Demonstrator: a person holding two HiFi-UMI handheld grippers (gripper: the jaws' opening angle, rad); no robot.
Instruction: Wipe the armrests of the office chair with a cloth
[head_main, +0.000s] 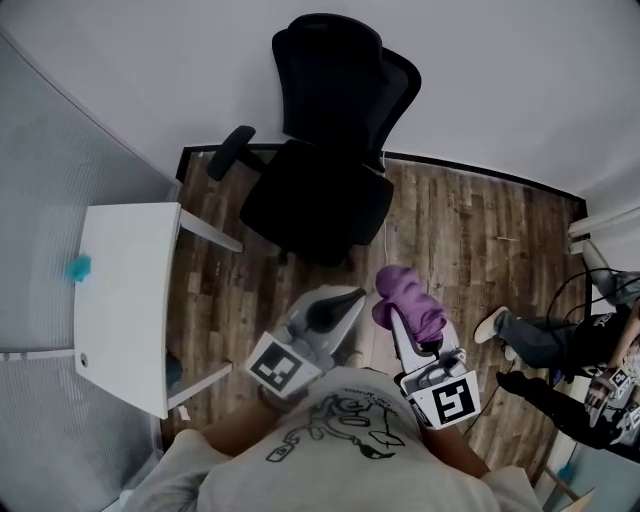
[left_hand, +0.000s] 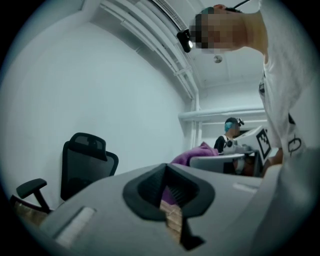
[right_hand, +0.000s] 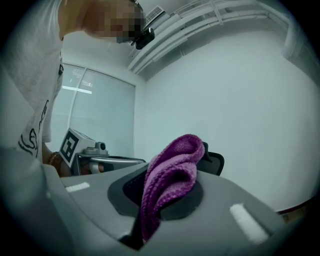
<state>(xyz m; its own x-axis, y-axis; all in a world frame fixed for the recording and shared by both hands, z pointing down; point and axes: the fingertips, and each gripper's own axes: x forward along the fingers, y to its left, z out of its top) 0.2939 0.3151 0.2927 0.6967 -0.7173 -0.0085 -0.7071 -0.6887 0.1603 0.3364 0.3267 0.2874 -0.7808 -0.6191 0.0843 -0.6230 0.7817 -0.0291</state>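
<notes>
A: Head view first. How many of each?

B: One black office chair (head_main: 325, 170) upright on the wood floor (head_main: 470, 230), well ahead of both grippers, touched by neither. One armrest (head_main: 230, 152) plainly in sight, jutting to the left; the other hard to pick out against the dark seat. One white table (head_main: 125, 300) at left, bearing one small teal thing (head_main: 78, 267).

A: Grippers?

B: Two. Left gripper (head_main: 352, 298) low and central, tips drawn to a point. Right gripper (head_main: 395, 318) just beside it, carrying one purple cloth (head_main: 408, 298) bunched over its tip. One left marker cube (head_main: 275, 365), one right marker cube (head_main: 452, 398). One second person (head_main: 560, 345) down on the floor at far right.

A: Left gripper view?

B: Looks along jaws brought together, nothing pinched. Only a thin slit at the pads, with floor planks showing through. Beyond: the chair and one armrest at lower left, the cloth and the right gripper off to the right.

A: Right gripper view?

B: Jaws clamped on the cloth. One thick fold rising between the pads and flopping over to the right. Edge of the chair back peeking out behind the cloth. Left gripper and its cube off to the left.
</notes>
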